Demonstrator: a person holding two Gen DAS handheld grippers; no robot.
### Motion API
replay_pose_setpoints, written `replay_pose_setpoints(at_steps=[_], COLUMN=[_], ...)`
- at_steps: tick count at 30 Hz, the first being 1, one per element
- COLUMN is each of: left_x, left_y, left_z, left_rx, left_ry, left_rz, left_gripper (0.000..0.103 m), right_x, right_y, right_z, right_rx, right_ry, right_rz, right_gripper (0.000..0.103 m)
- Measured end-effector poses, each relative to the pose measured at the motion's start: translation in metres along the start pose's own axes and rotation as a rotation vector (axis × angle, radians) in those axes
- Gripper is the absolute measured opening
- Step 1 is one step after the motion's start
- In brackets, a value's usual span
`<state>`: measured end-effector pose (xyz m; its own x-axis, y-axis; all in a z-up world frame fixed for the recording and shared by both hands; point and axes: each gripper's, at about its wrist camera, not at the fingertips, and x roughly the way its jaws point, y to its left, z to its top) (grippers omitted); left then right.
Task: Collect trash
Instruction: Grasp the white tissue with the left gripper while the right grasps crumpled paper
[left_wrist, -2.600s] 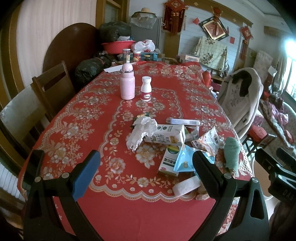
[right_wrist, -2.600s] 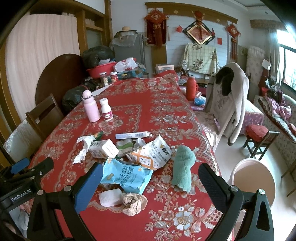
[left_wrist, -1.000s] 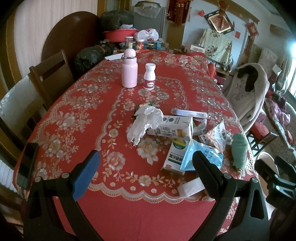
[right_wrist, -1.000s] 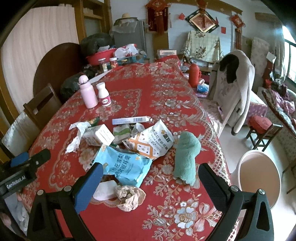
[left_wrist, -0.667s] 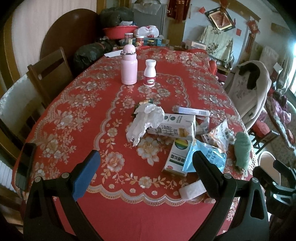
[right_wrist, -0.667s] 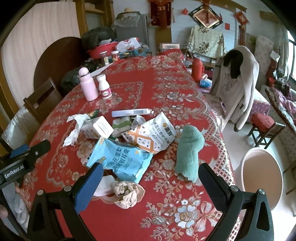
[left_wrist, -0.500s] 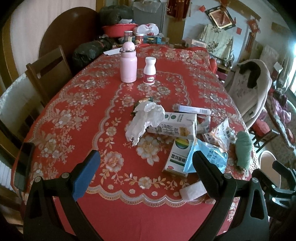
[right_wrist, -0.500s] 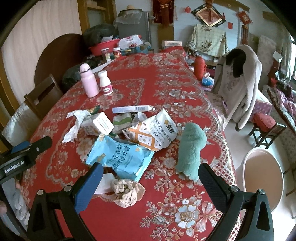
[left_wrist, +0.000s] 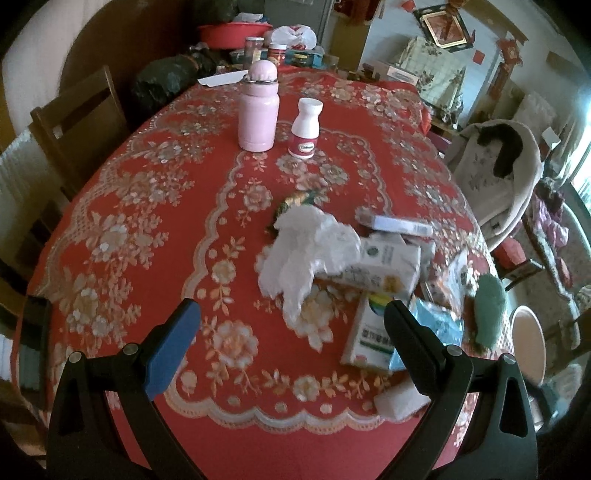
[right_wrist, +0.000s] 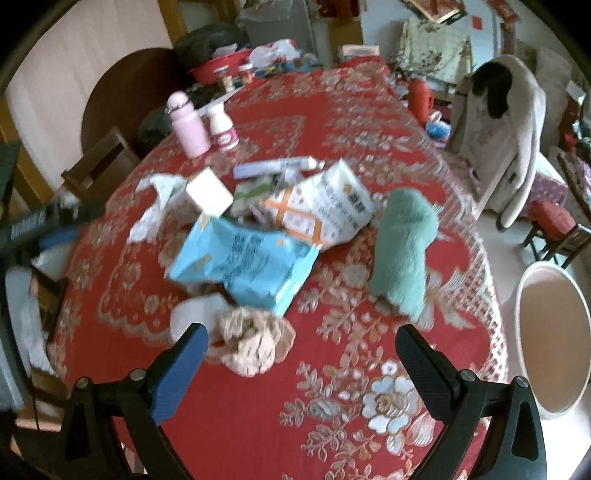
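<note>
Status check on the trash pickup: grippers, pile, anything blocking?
Left gripper and right gripper open, empty. Trash pile untouched on table. Crumpled paper wad nearest right gripper. Green cloth beside pile; bin right.

Both grippers hover above the counter (left_wrist: 147, 229) near its front edge. The left gripper (left_wrist: 291, 325) has its fingers spread wide and empty; the right gripper (right_wrist: 301, 350) likewise, gripping nothing.

Dim daylight from right window; motion blur, fisheye-warped edges.
</note>
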<state>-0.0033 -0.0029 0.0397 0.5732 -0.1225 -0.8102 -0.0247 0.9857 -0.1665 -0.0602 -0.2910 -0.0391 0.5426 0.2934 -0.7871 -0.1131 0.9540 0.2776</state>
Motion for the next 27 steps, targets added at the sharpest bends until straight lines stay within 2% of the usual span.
replay_pose_setpoints(at_steps=[1,9,12,15,17,19,20,21,22,24,25,27], left_x=[0.003,0.041,0.062,0.078,0.089,0.102,0.109,0.115,0.121,0.133,0.135,0.136], left_y=[0.002,-0.004,-0.005,-0.007,-0.008,-0.005,-0.002,0.0,0.001,0.002,0.002,0.002], left_z=[0.005,0.051,0.064,0.074,0.081,0.086,0.088,0.089,0.088,0.086,0.083,0.081], left_rx=[-0.003,0.026,0.02,0.013,0.016,0.009,-0.002,-0.012,-0.012,-0.005,0.0,0.019], left_ry=[0.004,0.052,0.088,0.113,0.125,0.151,0.17,0.191,0.215,0.275,0.286,0.298], left_rz=[-0.004,-0.025,-0.043,-0.064,-0.059,-0.061,-0.068,-0.079,-0.088,-0.101,-0.103,-0.103], left_gripper=[0.099,0.099,0.099,0.099,0.099,0.099,0.095,0.08,0.072,0.045,0.039,0.021], right_x=[0.004,0.032,0.045,0.051,0.051,0.05,0.049,0.048,0.045,0.044,0.045,0.039], right_y=[0.0,0.009,0.01,0.01,0.009,0.01,0.011,0.012,0.013,0.014,0.01,0.006], right_z=[-0.002,-0.003,-0.001,0.001,0.001,0.002,0.003,0.003,0.003,0.004,0.002,0.0], right_rx=[0.001,0.028,0.039,0.051,0.052,0.05,0.047,0.043,0.037,0.025,0.019,0.023], right_ry=[0.018,0.072,0.105,0.118,0.113,0.108,0.105,0.103,0.1,0.093,0.091,0.087], right_rz=[0.014,0.086,0.101,0.109,0.115,0.113,0.111,0.109,0.104,0.094,0.089,0.096], right_gripper=[0.087,0.075,0.057,0.05,0.038,0.032,0.03,0.028,0.024,0.023,0.022,0.021])
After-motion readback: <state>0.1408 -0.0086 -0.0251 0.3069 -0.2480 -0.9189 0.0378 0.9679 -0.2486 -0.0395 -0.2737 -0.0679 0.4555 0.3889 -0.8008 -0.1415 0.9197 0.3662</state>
